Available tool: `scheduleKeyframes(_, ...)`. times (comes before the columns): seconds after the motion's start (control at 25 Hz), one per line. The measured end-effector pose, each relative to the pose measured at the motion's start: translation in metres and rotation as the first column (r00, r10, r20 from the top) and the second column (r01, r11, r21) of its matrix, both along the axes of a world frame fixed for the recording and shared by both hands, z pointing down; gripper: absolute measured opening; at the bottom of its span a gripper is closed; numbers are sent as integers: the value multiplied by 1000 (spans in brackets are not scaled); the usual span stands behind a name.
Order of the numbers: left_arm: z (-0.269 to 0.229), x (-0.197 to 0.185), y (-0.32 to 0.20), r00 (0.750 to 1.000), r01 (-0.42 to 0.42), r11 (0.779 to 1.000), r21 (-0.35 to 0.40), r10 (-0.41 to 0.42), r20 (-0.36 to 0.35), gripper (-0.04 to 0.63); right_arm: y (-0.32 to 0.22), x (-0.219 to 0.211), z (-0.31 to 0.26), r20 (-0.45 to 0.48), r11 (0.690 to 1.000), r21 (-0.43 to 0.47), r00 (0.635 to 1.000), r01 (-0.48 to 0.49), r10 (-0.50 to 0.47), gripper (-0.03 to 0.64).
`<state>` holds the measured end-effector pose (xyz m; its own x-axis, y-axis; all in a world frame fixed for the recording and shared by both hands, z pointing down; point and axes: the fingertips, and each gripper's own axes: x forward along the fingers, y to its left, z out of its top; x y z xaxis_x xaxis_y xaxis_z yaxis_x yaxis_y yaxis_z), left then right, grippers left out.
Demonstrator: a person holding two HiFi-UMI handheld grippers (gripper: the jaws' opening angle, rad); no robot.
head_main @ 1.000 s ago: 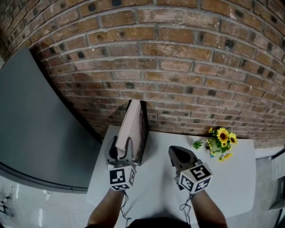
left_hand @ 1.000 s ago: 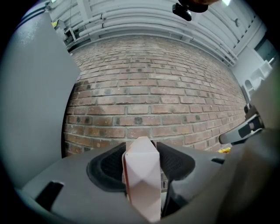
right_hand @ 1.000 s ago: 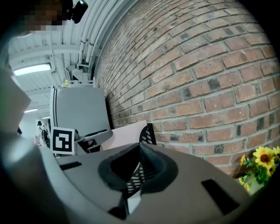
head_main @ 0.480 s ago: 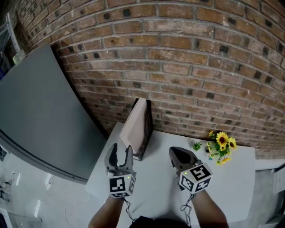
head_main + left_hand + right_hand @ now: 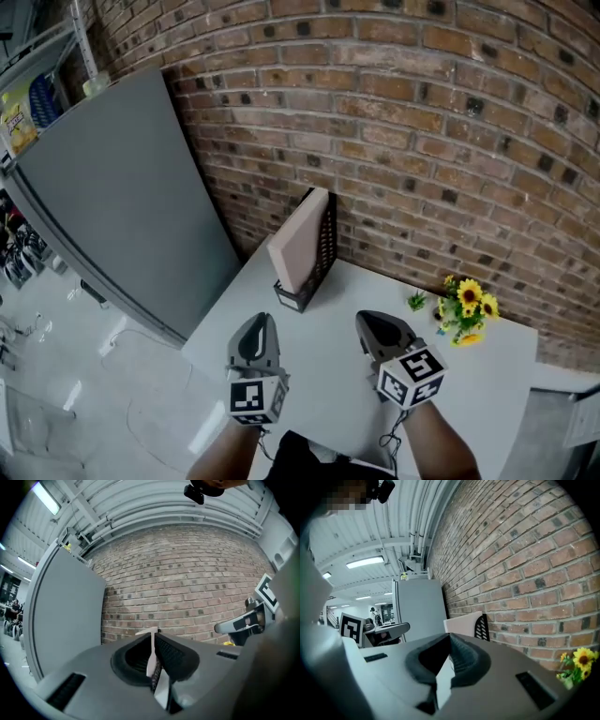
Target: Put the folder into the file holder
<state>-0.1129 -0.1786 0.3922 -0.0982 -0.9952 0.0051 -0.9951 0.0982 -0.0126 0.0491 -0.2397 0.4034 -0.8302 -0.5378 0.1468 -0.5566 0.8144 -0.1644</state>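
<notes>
A pale pink folder (image 5: 298,246) stands upright in the black mesh file holder (image 5: 326,239) at the back of the white table (image 5: 323,380), against the brick wall. My left gripper (image 5: 258,324) is well in front of the holder and touches nothing. Its jaws are closing, nearly together, with nothing between them. Through that gripper's narrow slit the folder (image 5: 149,633) shows far off. My right gripper (image 5: 377,325) hovers over the table's middle, shut and empty. The right gripper view shows the folder (image 5: 464,620), the holder (image 5: 481,626) and the left gripper (image 5: 389,632).
A small bunch of yellow flowers (image 5: 466,302) sits at the table's back right by the wall. A tall grey cabinet (image 5: 122,187) stands left of the table. The table's left edge drops to the floor close beside my left gripper.
The left gripper has let go of the folder, drawn back from the holder towards me, and its jaws have come together. The right gripper has not moved.
</notes>
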Motion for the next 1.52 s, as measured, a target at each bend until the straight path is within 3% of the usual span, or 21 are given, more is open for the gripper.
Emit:
scheduleKeyframes(0.16, 11, 8, 38, 999, 51, 998, -47, -52, -16, 8, 26, -1, 11, 7, 998, -25, 998, 64, -64, 3)
scheduleKeyframes(0.44, 23, 10, 86, 998, 65, 993, -99, -67, -10, 6, 63, -23, 27, 19, 987, -69, 989, 146, -145, 3)
scheduleKeyframes(0.72, 35, 3, 112, 987, -51, 993, -111, 33, -154, 6, 91, -53, 35, 17, 983, -88, 987, 163, -162, 3)
scheduleKeyframes(1.04, 43, -13, 131, 967, -200, 971, -129, 175, -182, 6, 122, -79, 37, -13, 994, -91, 998, 59, -60, 3)
scheduleKeyframes(1.32, 40, -20, 150, 925, -353, 931, -96, 332, -184, 6, 158, -79, 34, -43, 996, -60, 997, -73, 70, 3)
scheduleKeyframes(1.52, 37, -14, 163, 882, -456, 886, -79, 438, -175, 6, 182, -66, 33, -52, 982, -45, 982, -183, 181, 3)
